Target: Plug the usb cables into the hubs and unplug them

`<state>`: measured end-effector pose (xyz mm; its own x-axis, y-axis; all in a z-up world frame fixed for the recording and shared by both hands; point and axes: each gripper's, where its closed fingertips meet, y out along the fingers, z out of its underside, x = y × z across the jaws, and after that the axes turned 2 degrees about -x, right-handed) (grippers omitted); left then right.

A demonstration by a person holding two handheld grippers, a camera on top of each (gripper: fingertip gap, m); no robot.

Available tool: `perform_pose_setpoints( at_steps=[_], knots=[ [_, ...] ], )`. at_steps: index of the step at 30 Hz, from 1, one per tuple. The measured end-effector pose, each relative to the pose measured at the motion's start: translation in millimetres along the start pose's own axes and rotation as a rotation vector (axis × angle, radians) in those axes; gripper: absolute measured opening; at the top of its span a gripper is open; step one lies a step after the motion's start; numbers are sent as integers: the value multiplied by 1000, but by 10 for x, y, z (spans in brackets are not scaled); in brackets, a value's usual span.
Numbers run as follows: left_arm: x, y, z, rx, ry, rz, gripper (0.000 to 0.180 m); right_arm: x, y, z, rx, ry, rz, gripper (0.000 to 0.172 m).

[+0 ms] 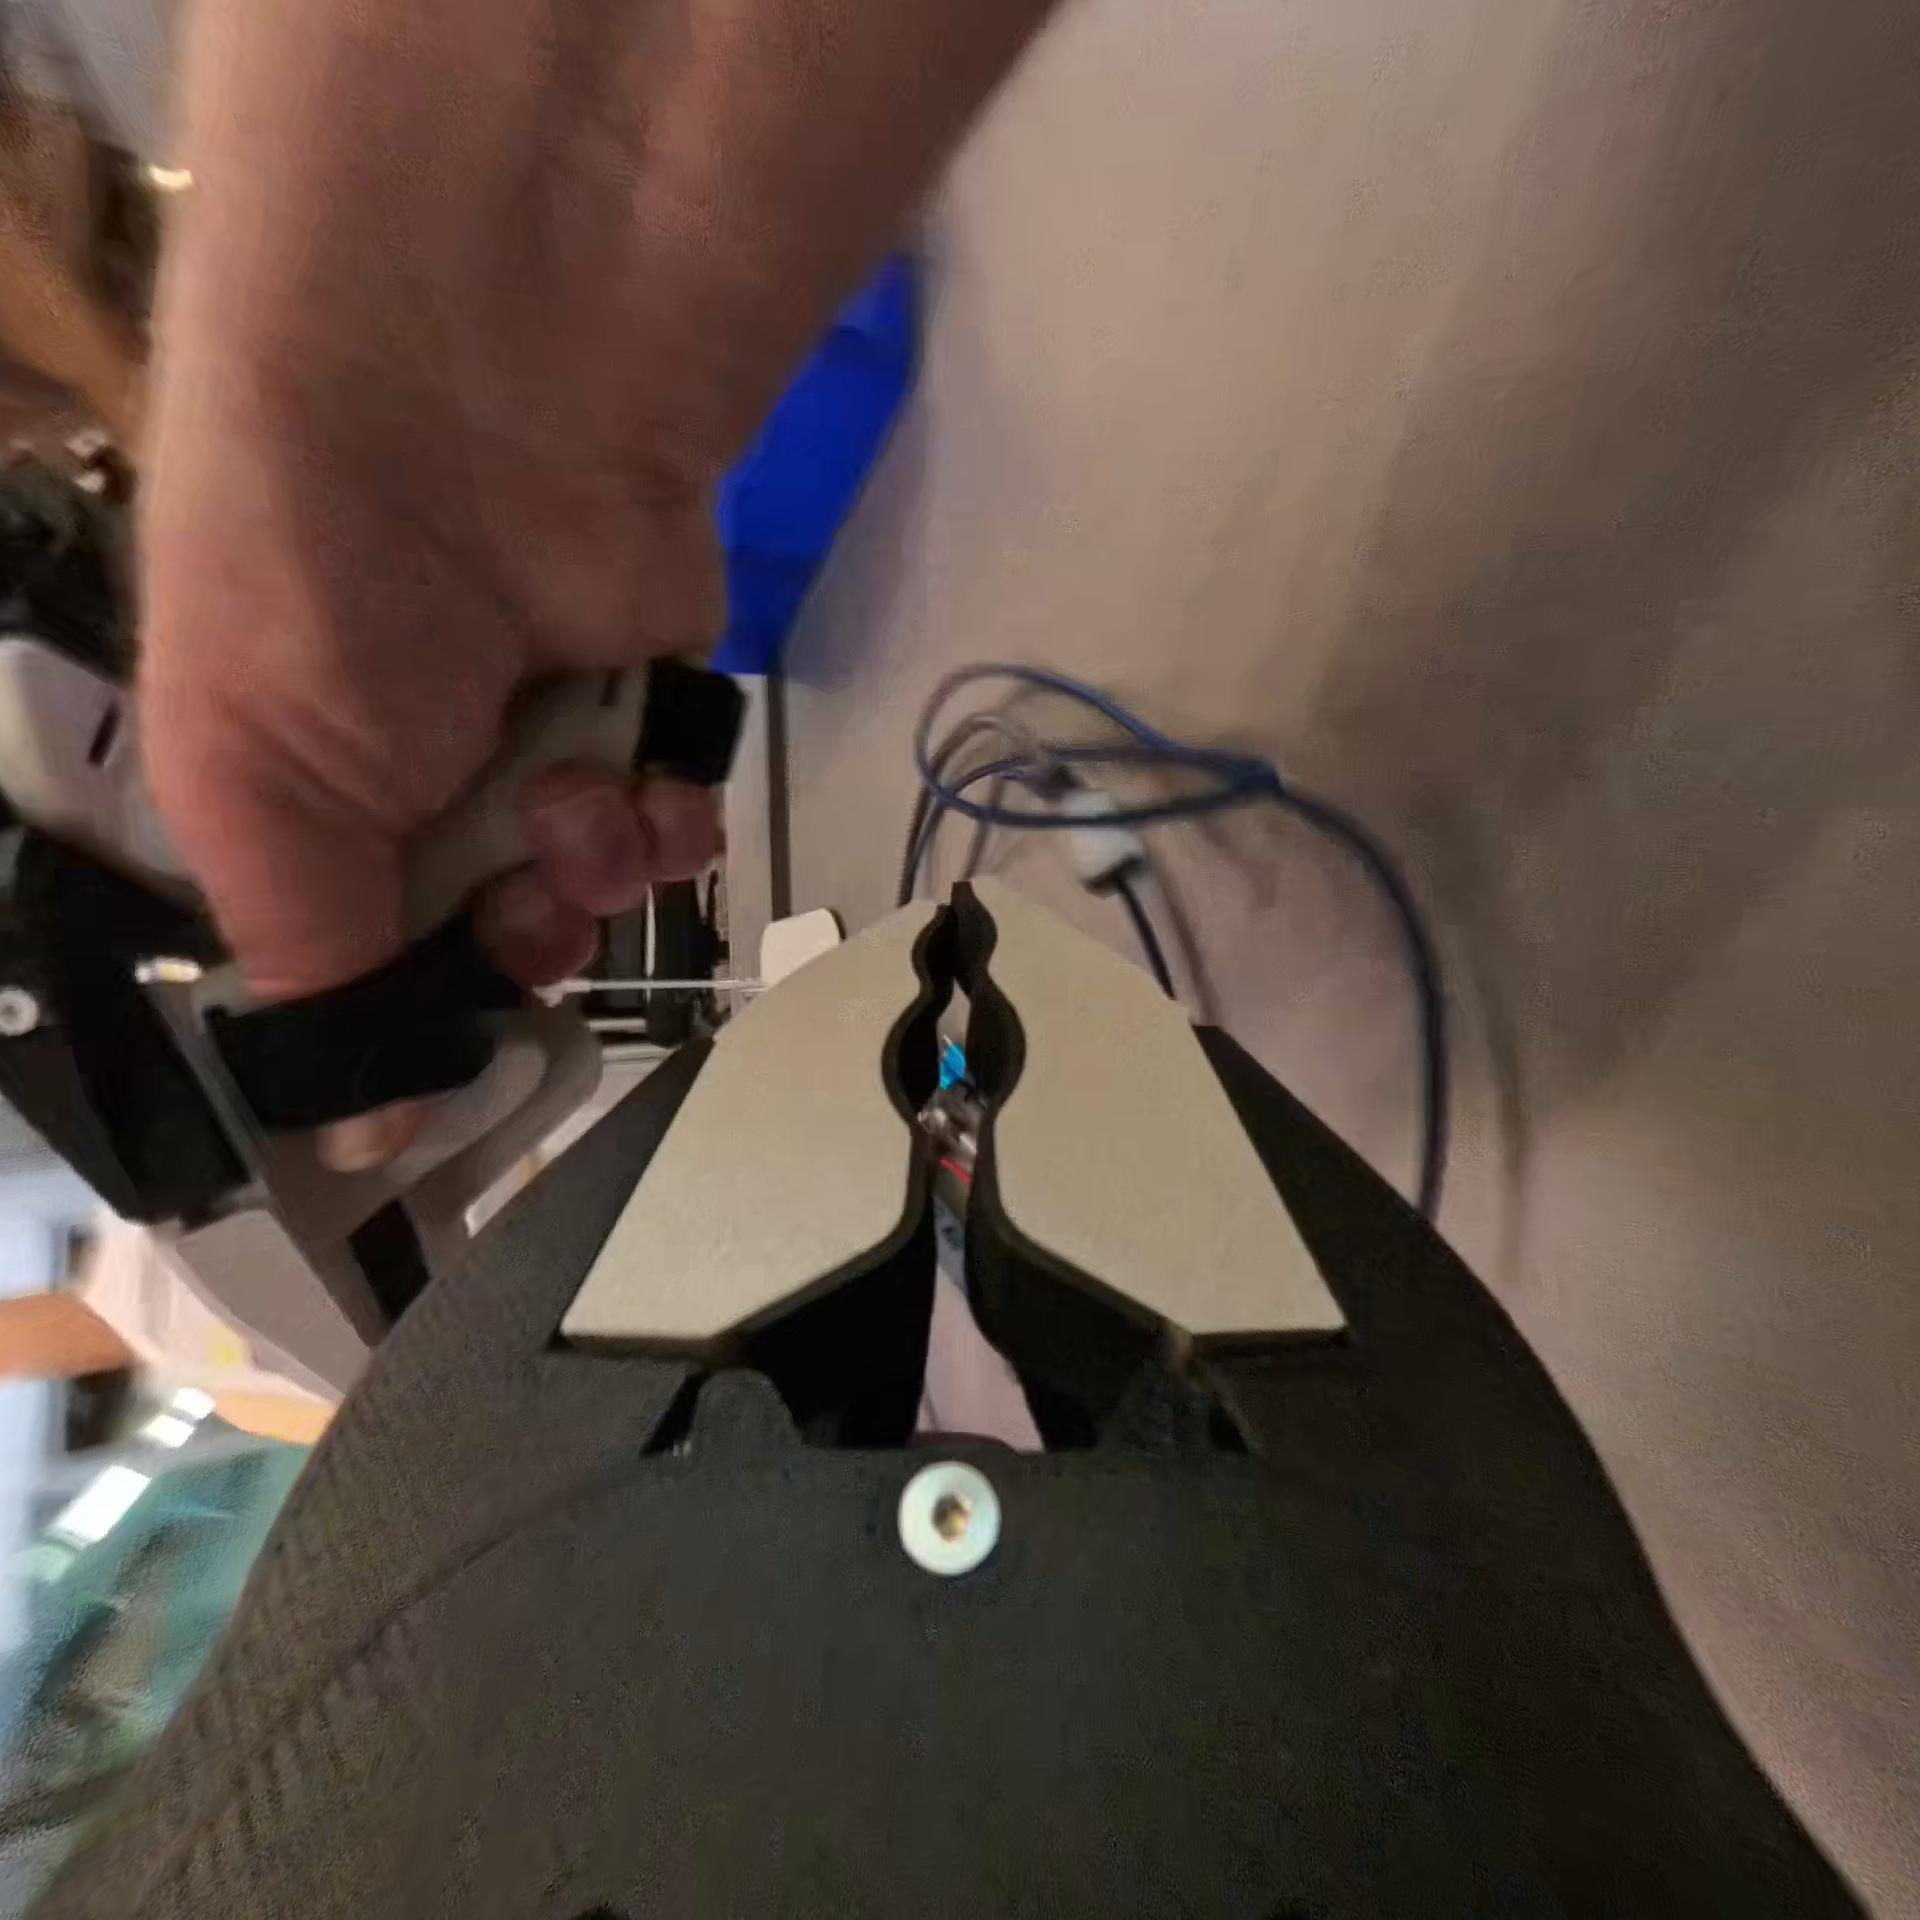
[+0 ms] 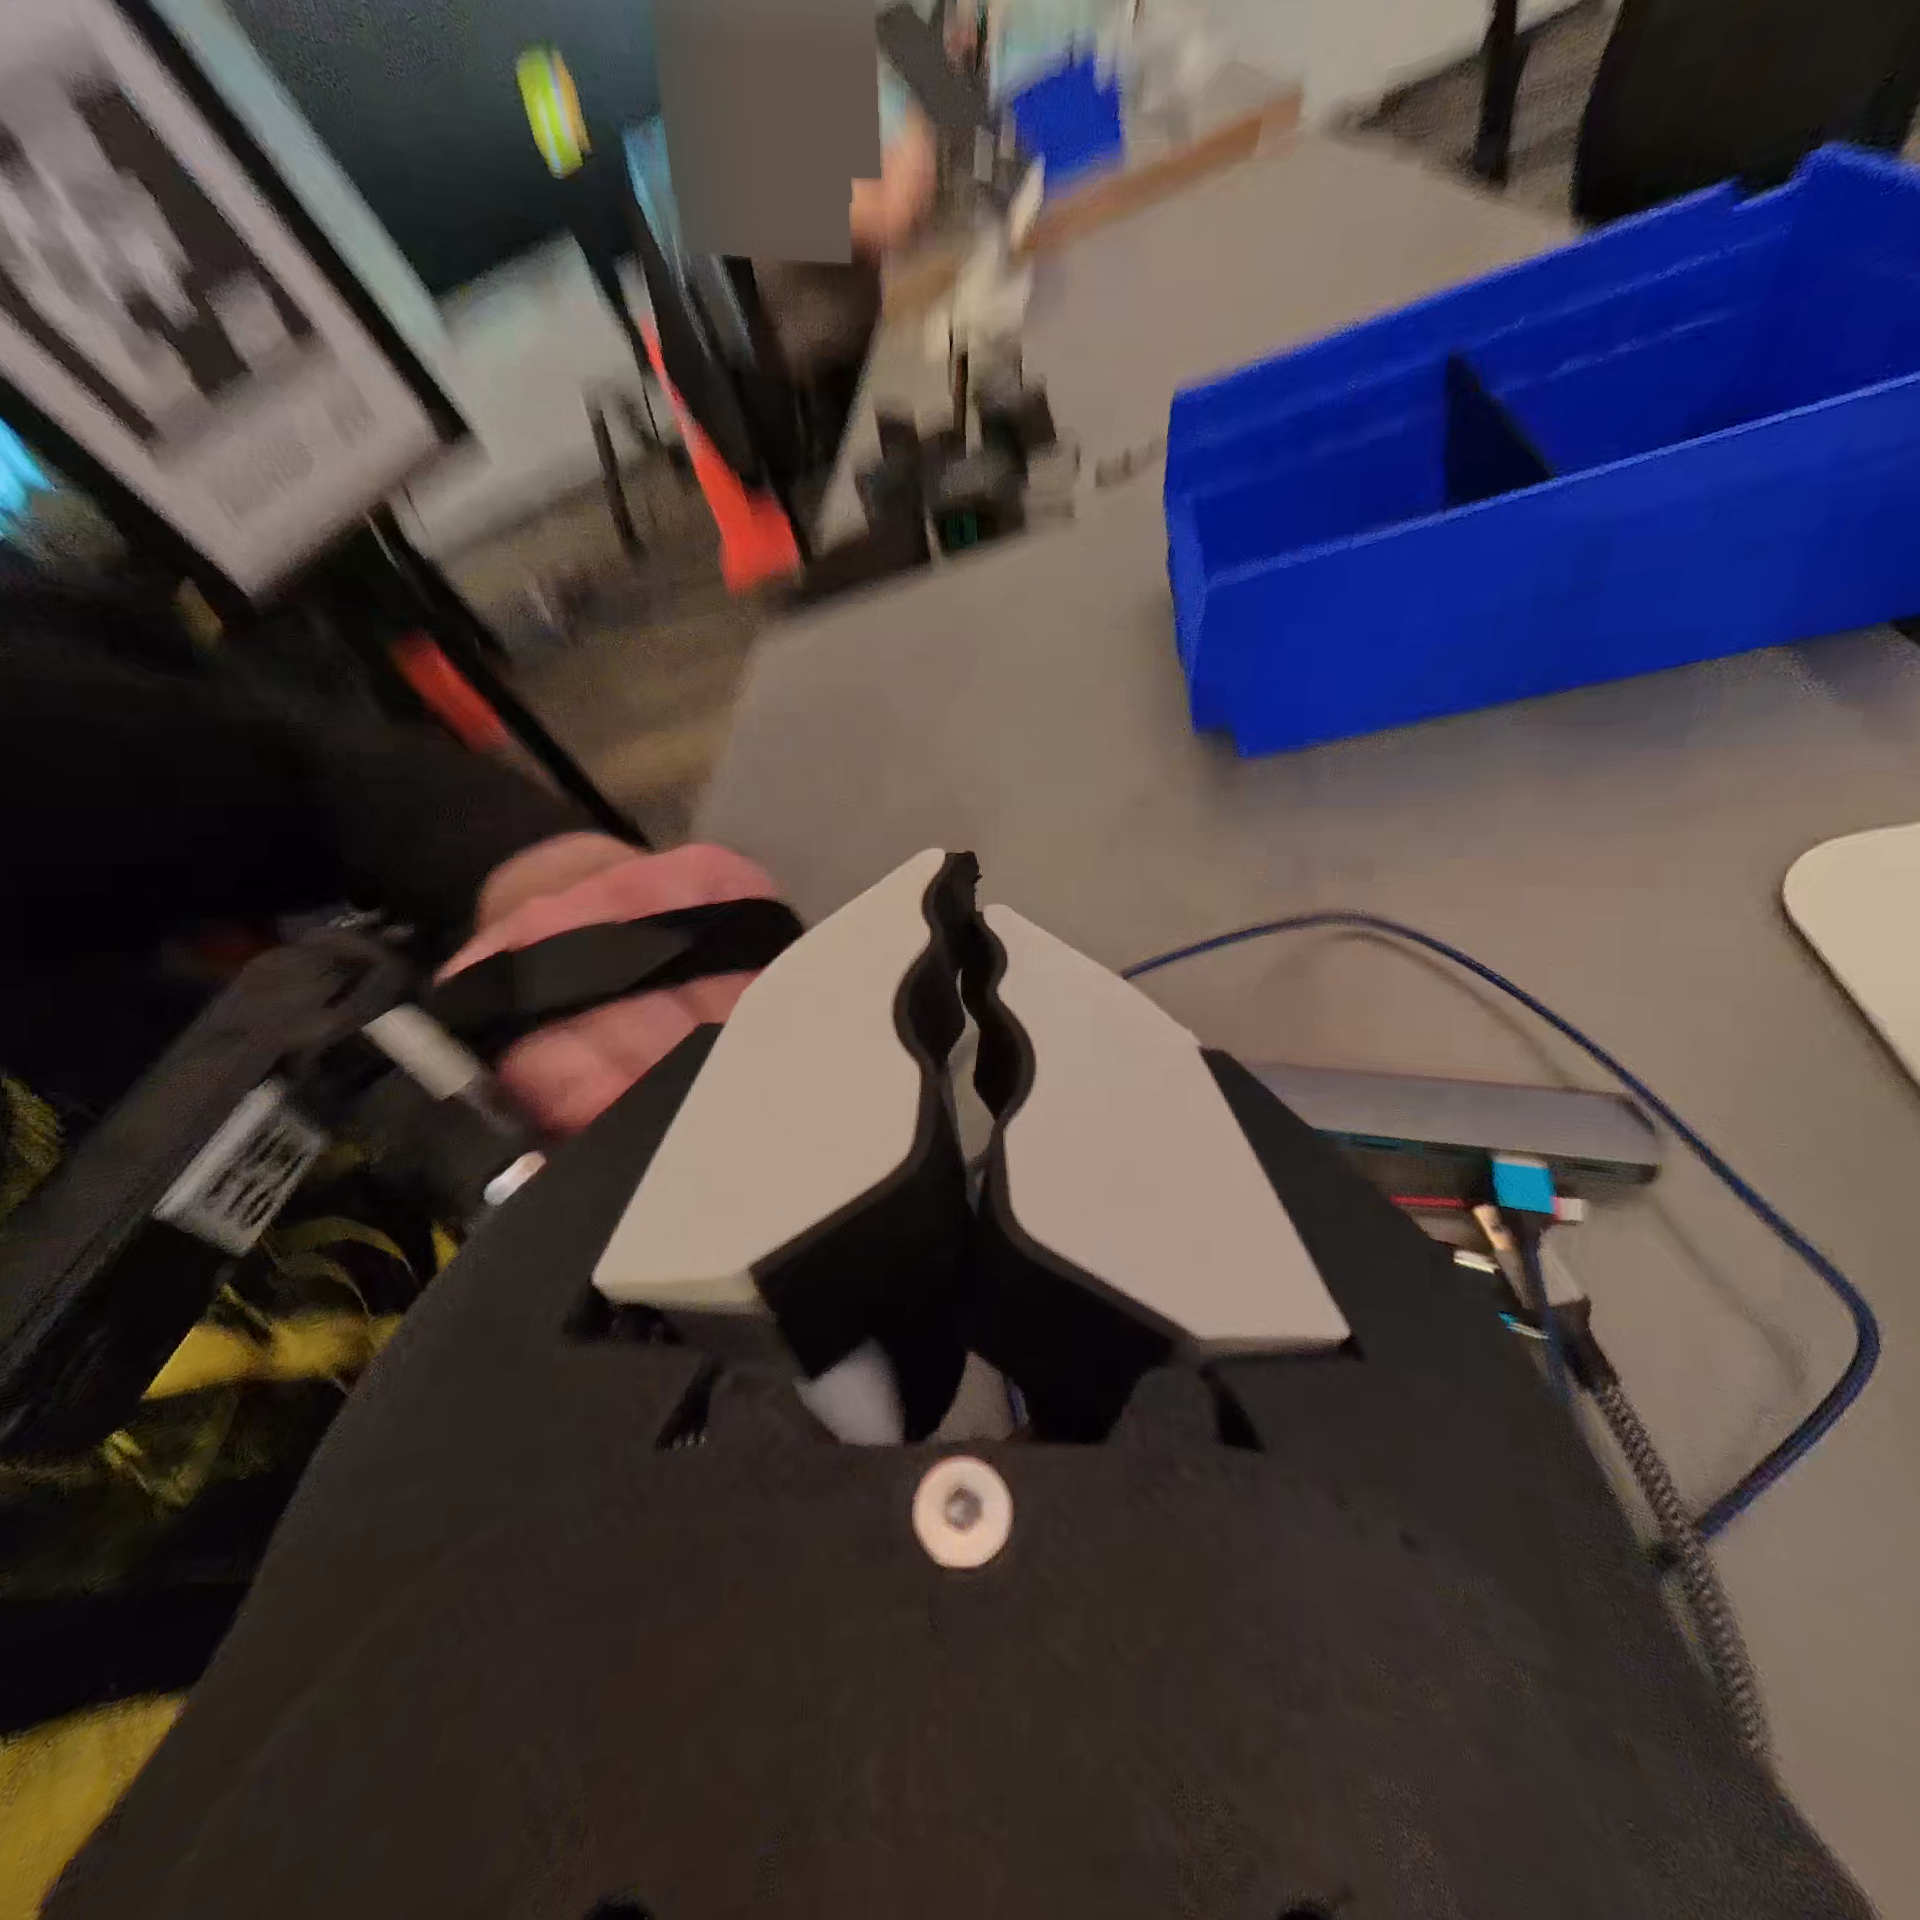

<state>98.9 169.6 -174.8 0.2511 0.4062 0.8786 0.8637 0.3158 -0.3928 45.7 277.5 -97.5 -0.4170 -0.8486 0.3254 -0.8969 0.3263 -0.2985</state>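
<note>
both tools clenched on nothing: left tool [image 1: 961, 899] and right tool [image 2: 961, 883] had tips meeting, both above the grey table [image 2: 1039, 727]. slim grey usb hub [image 2: 1455, 1117] lay flat on the table beside the right tool, blue braided cable [image 2: 1766, 1195] looped around it, blue-tipped plug [image 2: 1522, 1184] seated in its near edge. blue plastic divided bin [image 2: 1558, 520] sat further back.

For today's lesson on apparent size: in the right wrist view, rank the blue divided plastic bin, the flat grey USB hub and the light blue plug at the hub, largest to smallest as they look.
1. Blue divided plastic bin
2. Flat grey USB hub, partly hidden
3. Light blue plug
</note>
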Motion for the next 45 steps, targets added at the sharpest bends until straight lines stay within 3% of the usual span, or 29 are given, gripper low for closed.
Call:
perform_pose_setpoints(
  at_steps=[2,3,7,9,10,13,16,23,24,25,29,32,39,45],
  knots=[
    [231,49,638,173,-362,36,0,-4,0,96,71,-23,16,0],
    [305,23,851,200,-394,15,0,-80,-92,161,78,0,35,0],
    [116,-60,1052,245,-384,91,0,-289,-407,362,80,37,128,0],
    [206,-103,1269,288,-545,85,2,-387,-592,447,63,40,196,0],
    [279,-103,1417,325,-599,68,12,-442,-649,532,79,44,232,0],
    [473,-48,1691,364,-673,50,20,-535,-654,815,141,79,263,0],
    [527,178,1900,387,-735,109,36,-593,-601,986,166,84,275,0],
    [185,850,2377,590,-868,403,50,-640,-619,957,99,91,274,0],
    [153,924,2381,580,-914,444,40,-652,-623,968,95,97,274,0],
    [180,993,2395,568,-970,443,46,-665,-625,984,94,100,277,0],
    [137,1072,2353,554,-1109,547,30,-711,-614,1008,83,107,285,0],
    [131,1077,2350,562,-1067,558,30,-770,-587,994,85,100,304,0],
    [186,833,2108,503,-1015,457,29,-989,-494,914,109,73,393,15],
    [443,477,1731,385,-971,268,29,-1046,-270,892,77,216,266,23]
  ],
)
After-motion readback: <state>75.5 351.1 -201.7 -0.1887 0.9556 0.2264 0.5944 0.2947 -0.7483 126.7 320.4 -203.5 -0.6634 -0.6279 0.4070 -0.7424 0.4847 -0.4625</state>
